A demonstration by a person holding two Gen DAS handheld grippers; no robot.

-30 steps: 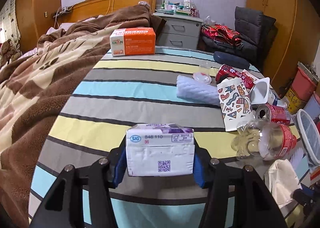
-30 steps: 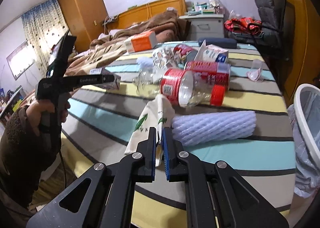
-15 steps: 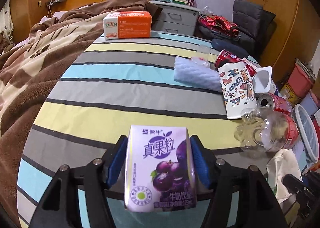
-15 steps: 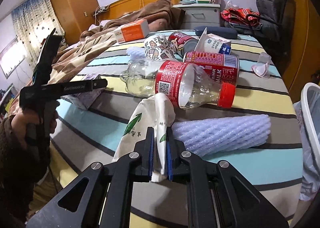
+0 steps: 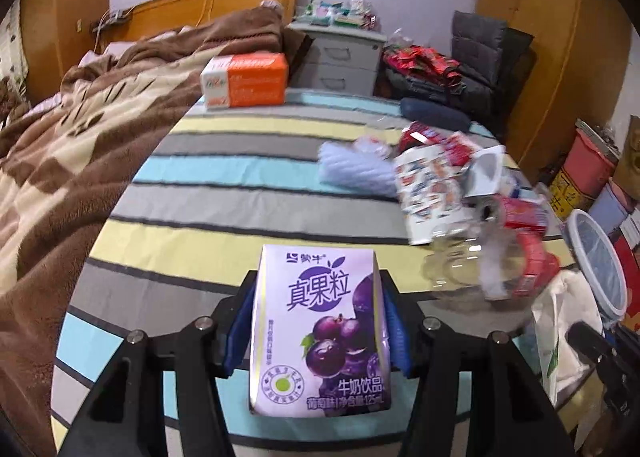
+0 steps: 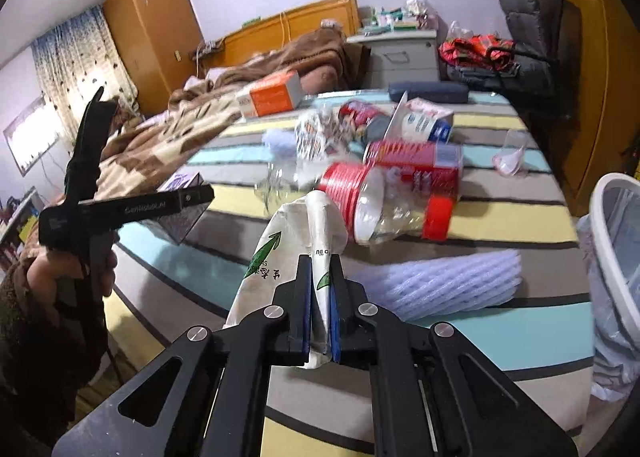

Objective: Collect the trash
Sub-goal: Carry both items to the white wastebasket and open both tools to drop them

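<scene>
I am gripping a purple carton (image 5: 320,331) in my left claw (image 5: 318,321), its blue pads pressing both side walls, lower centre of the left view, lifted above the striped table (image 5: 208,213). My right claw (image 6: 320,311) is pinching nearly shut on a fold of a white paper bag (image 6: 298,235), centre of the right view, the bag's free end drooping toward the table. The white bin (image 6: 616,257) with its liner is sitting at the right edge of that view, beside the table.

To do this well, I judge both loads should travel to the bin in turn: the bag first, being nearer, lifted high enough to clear the foam sleeve (image 6: 440,283) and the clear bottle (image 6: 380,205) so nothing gets dragged off the edge. The carton wants a steady, moderate squeeze; it could buckle or slip.

The carton is reading "真果粒", "牛奶饮品" and "125mL" under a grape picture. The left tool (image 6: 132,207), seen in the right view, is showing lettering that looks like "GenRobot.AI". The bag is carrying green arrows and blurred characters. Print on the orange box (image 5: 246,79), upper centre, is too blurred to read.
</scene>
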